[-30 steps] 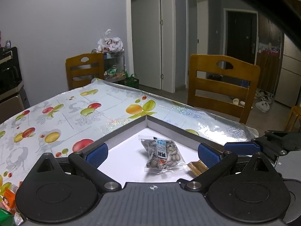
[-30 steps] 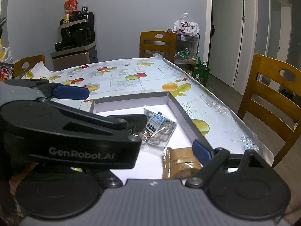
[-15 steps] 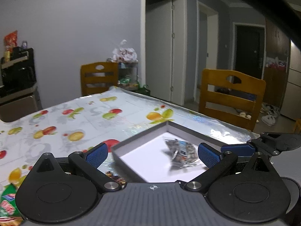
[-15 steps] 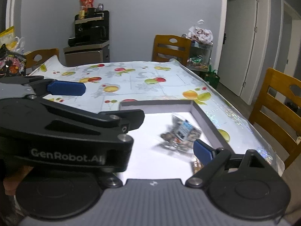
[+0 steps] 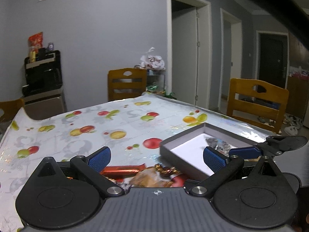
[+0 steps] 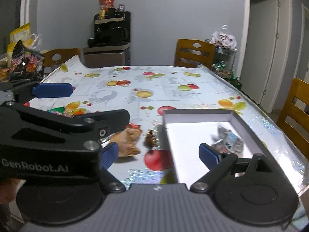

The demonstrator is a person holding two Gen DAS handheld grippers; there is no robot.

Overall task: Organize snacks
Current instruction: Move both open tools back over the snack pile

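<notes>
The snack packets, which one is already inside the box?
The clear packet of nuts with the blue label: it lies in the grey box. The tan packet and the small brown candy lie outside on the tablecloth.

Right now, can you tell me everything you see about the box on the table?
The box is a shallow open tray, seemingly cardboard, grey outside, white inside, with low walls. It lies flat on the fruit-print tablecloth near the table's right edge. A clear packet of nuts rests inside by its right wall. Neither gripper touches it.
</notes>
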